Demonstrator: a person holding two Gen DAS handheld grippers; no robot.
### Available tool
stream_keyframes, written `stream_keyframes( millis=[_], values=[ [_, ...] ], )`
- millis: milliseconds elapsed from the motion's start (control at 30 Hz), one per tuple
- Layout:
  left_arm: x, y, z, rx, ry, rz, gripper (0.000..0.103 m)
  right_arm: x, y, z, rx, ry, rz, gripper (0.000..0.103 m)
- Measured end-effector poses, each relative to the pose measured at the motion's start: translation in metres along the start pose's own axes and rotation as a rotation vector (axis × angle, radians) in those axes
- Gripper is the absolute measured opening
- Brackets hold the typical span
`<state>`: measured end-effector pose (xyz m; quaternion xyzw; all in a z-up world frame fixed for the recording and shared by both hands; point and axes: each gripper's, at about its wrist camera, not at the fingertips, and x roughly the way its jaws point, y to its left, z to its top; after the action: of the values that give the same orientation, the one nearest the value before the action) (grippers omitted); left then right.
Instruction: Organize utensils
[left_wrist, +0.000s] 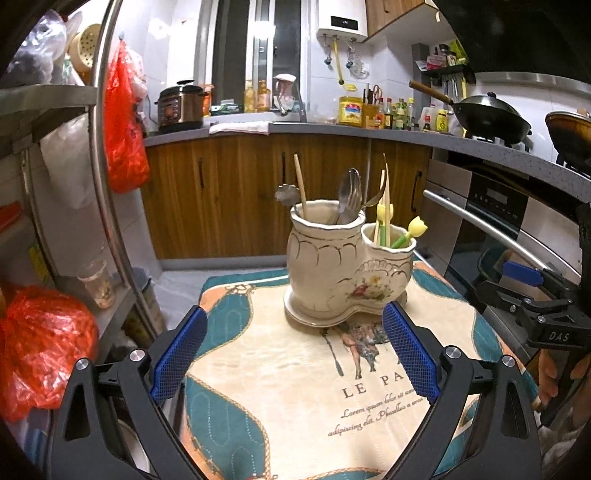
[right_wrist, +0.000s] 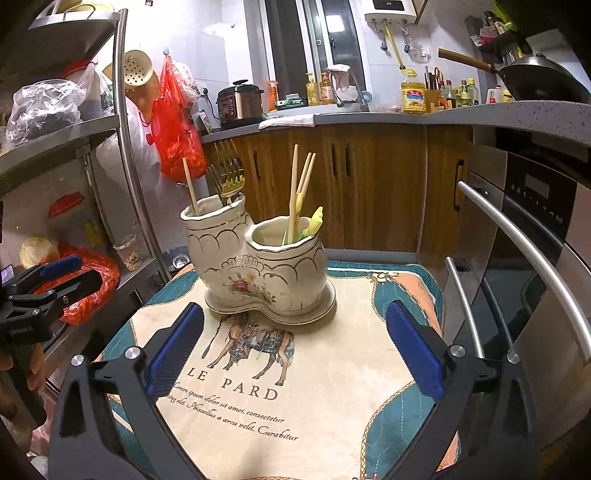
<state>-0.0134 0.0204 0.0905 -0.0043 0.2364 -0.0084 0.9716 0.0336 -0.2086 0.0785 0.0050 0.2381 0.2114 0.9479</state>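
A cream ceramic holder (left_wrist: 343, 266) with two compartments stands on a printed mat (left_wrist: 280, 398). Spoons, a fork (left_wrist: 351, 195) and one chopstick stick out of its taller compartment. The lower compartment holds chopsticks and yellow tulip-shaped sticks (left_wrist: 417, 227). My left gripper (left_wrist: 295, 314) is open just in front of the holder, nothing between its blue pads. In the right wrist view the holder (right_wrist: 258, 266) shows gold forks (right_wrist: 231, 177) in the tall part and chopsticks (right_wrist: 299, 192) in the low part. My right gripper (right_wrist: 295, 310) is open and empty before it, over the mat (right_wrist: 332, 406).
A steel shelf rack (left_wrist: 107, 184) with red plastic bags (left_wrist: 40, 343) stands close on the left. An oven with a long bar handle (right_wrist: 524, 251) is close on the right. Wooden cabinets (left_wrist: 240, 195) and a cluttered counter lie behind, with a wok (left_wrist: 484, 114).
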Motion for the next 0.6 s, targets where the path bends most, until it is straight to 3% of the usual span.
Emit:
stream_keyframes(
  millis=[600],
  values=[
    [0.0017, 0.001, 0.0002, 0.003, 0.002, 0.001, 0.095, 0.0013, -0.003, -0.0012, 0.01, 0.009, -0.005, 0.097]
  ],
)
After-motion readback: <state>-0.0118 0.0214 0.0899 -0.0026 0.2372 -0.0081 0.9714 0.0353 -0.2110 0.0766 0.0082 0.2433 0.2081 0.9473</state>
